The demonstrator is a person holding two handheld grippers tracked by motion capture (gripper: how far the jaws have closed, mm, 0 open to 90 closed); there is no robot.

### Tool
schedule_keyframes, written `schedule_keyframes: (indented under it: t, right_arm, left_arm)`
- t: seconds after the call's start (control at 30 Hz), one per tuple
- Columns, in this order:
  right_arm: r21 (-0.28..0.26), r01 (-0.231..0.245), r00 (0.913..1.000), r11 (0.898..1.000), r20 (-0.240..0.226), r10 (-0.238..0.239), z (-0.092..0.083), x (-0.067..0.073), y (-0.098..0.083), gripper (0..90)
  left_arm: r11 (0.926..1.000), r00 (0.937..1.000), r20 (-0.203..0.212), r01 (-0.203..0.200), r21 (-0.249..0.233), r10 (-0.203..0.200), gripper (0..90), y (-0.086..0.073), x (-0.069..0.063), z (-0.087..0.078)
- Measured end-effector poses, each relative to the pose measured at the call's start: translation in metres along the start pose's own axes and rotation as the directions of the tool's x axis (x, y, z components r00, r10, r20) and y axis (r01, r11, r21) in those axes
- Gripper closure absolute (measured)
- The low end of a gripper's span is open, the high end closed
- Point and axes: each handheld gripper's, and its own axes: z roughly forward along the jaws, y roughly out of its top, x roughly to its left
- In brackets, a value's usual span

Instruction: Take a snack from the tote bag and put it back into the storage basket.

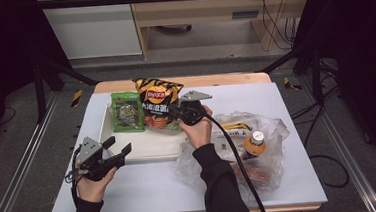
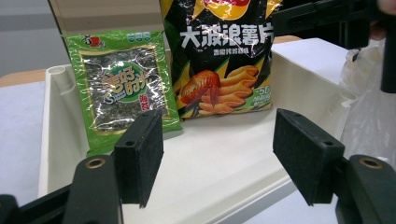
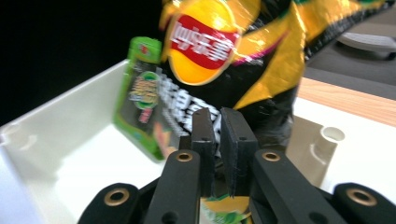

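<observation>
A black and yellow chips bag [image 1: 158,104] stands upright in the white tray [image 1: 149,149], leaning at its far side. My right gripper [image 1: 179,114] is shut on the bag's lower right edge. In the right gripper view the jaws pinch the bag [image 3: 205,51] almost together. A green seaweed packet [image 1: 127,111] stands to the left of the chips, also in the tray. My left gripper [image 1: 117,147] hovers open at the tray's front left corner with nothing between its pads [image 2: 140,154]. From there it faces the seaweed packet [image 2: 122,86] and the chips bag [image 2: 222,60].
A crumpled clear plastic bag [image 1: 273,130] lies on the white table right of the tray, holding an orange-capped bottle [image 1: 255,144] and other items. The right gripper's black cable [image 1: 240,162] trails over the bag toward the table's front edge.
</observation>
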Motion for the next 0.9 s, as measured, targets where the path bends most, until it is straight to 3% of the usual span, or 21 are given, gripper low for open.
schedule_keyframes:
  t: [0.23,0.43,0.67,0.9]
  right_arm:
    - [0.000,0.015,0.9959,1.000,0.089,-0.015,0.012,-0.013,-0.001,79.6]
    - [-0.010,0.023,0.9968,1.000,0.077,-0.022,0.008,-0.015,0.000,74.4]
    - [-0.079,0.048,0.9984,0.996,0.034,-0.046,-0.024,-0.002,0.014,63.5]
    - [-0.133,0.047,0.9988,0.990,0.019,-0.044,-0.072,0.009,0.029,48.6]
  left_arm:
    - [1.0000,1.0000,0.004,-0.004,0.005,0.004,33.1,0.000,-0.001,0.001]
    - [1.0000,1.0000,0.004,-0.003,0.008,0.003,33.1,-0.001,-0.001,0.002]
    - [1.0000,1.0000,0.004,-0.004,0.007,0.004,33.1,0.000,-0.001,0.002]
    - [0.9999,0.9999,0.010,-0.006,0.009,0.006,33.1,0.000,-0.003,0.003]
